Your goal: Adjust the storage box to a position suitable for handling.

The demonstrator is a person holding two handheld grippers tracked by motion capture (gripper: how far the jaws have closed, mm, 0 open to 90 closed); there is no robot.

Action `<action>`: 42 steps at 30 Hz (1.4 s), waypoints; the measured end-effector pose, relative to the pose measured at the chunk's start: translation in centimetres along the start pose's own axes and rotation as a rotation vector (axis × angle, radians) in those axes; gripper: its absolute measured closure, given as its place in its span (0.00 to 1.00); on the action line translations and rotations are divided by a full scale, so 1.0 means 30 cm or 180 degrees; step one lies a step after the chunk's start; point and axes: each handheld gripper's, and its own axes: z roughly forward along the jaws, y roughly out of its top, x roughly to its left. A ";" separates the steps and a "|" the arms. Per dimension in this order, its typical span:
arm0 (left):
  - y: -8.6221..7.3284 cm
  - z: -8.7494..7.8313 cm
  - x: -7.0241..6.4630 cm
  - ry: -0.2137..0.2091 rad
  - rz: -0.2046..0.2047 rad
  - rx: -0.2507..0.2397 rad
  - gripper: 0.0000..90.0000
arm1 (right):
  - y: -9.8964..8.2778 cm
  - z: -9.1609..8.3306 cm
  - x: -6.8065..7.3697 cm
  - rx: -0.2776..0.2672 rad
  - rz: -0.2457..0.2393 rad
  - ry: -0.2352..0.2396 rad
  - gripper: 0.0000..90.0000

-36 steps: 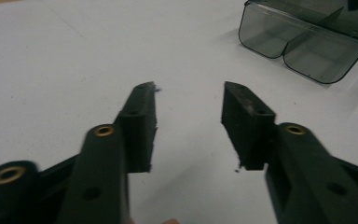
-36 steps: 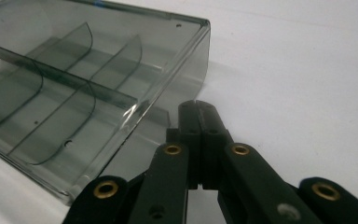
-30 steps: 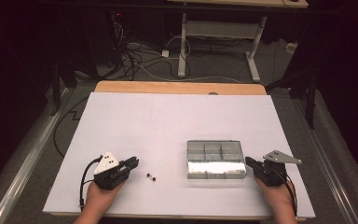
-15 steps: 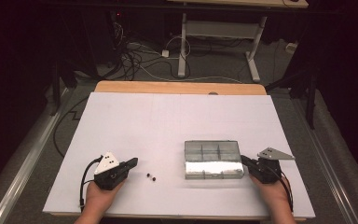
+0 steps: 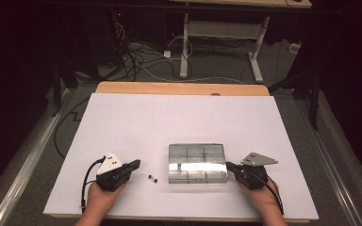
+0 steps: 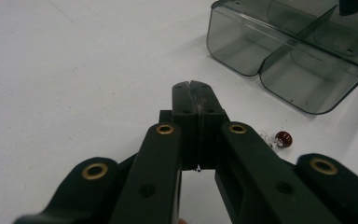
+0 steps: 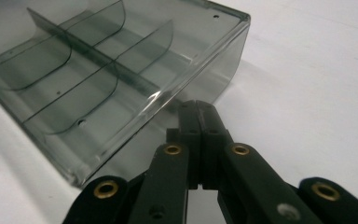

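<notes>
Tray [image 5: 198,163] edge touching right gripper [image 5: 228,165] tip; mat [image 5: 179,117] beyond bare.

The desk [image 5: 184,117] has a white top, with a strip of light wood along its far edge. On it, near the front edge, lies a clear smoky box [image 5: 197,163] with open compartments. Just to its left lie two small dark pieces [image 5: 152,178], one with a red cap.
</notes>
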 end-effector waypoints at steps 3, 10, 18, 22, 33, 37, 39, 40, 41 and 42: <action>0.000 0.000 -0.004 0.0014 0.0033 -0.0001 0.97 | 0.004 0.012 0.025 0.0023 -0.0043 0.0044 1.00; 0.001 0.002 0.000 0.0034 -0.0016 0.0014 0.91 | 0.005 0.020 0.059 0.0055 -0.0139 0.0114 1.00; 0.005 0.007 0.000 -0.0004 0.0005 0.0073 0.97 | 0.002 0.016 0.068 0.0044 -0.0174 0.0114 1.00; 0.005 0.007 0.004 -0.0026 -0.0018 0.0080 0.97 | 0.002 0.007 0.069 0.0021 -0.0169 0.0108 1.00; 0.004 0.004 0.007 -0.0084 -0.0019 0.0056 0.97 | 0.018 -0.044 0.059 -0.0241 0.0046 0.0143 1.00; 0.003 0.000 0.003 -0.0098 0.0022 0.0020 0.97 | 0.029 -0.059 0.079 -0.0323 -0.0007 0.0150 1.00; 0.003 0.000 0.000 -0.0084 0.0047 0.0023 0.97 | 0.034 -0.065 0.091 -0.0361 -0.0020 0.0187 1.00; 0.003 -0.001 0.001 -0.0081 0.0033 0.0019 0.97 | 0.036 -0.066 0.096 -0.0383 -0.0034 0.0202 1.00; 0.003 -0.001 0.001 -0.0084 0.0022 0.0014 0.97 | 0.037 -0.068 0.103 -0.0393 -0.0035 0.0216 1.00; 0.004 -0.002 0.001 -0.0100 0.0014 0.0020 0.97 | 0.039 -0.070 0.109 -0.0403 -0.0037 0.0227 1.00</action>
